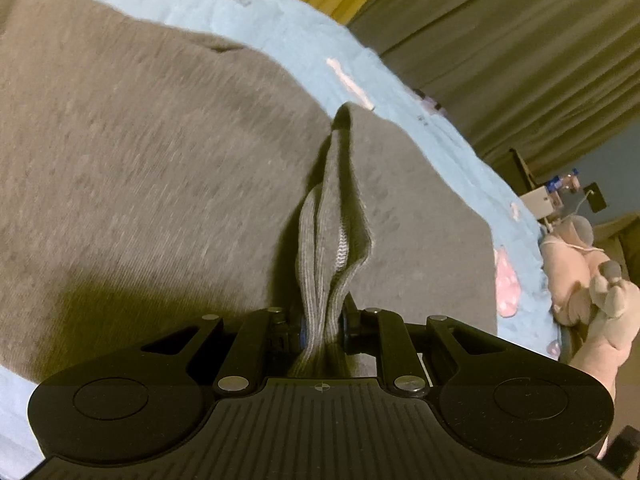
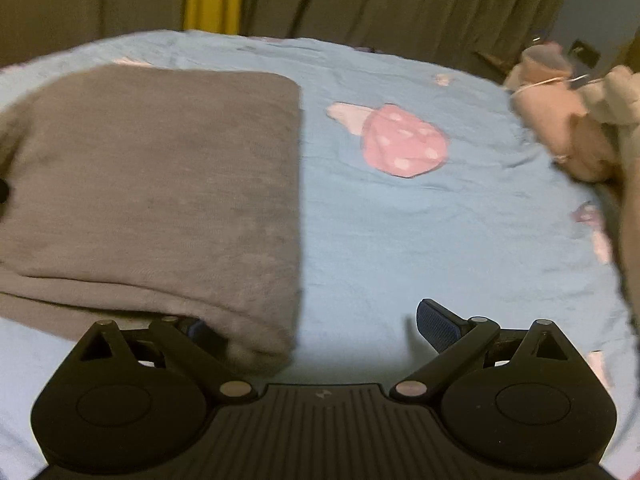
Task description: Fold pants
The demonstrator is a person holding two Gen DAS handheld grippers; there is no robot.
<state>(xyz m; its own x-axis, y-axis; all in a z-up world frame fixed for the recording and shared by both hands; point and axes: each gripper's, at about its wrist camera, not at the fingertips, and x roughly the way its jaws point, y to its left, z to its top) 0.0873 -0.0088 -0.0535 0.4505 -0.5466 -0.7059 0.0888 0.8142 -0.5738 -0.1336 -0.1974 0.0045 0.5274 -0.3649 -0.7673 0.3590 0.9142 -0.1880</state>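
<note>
The gray pants (image 2: 152, 184) lie folded into a thick rectangle on the light blue bedsheet (image 2: 400, 240), toward its left half in the right wrist view. Their left margin runs out of frame, so the full outline cannot be confirmed.

The left gripper (image 1: 322, 326) is clenched on a ribbed band of the pants (image 1: 326, 264). The band rises out of the gray cloth as a narrow upright pleat and passes between the closed fingers; the finger pads are almost fully hidden by the fabric.

The right gripper (image 2: 316, 328) stands spread wide at the near right corner of the folded stack. Its right finger, with a blue textured pad, is clear above bare sheet. Its left finger is mostly covered by the overhanging corner of the cloth, and whether it touches the fabric cannot be determined.

A pink spotted mushroom print (image 2: 400, 140) marks the sheet just right of the pants. At the right edge, a plush toy (image 2: 568, 120) is blurred and cut off. Curtains (image 2: 360, 4) hang behind the bed.
</note>
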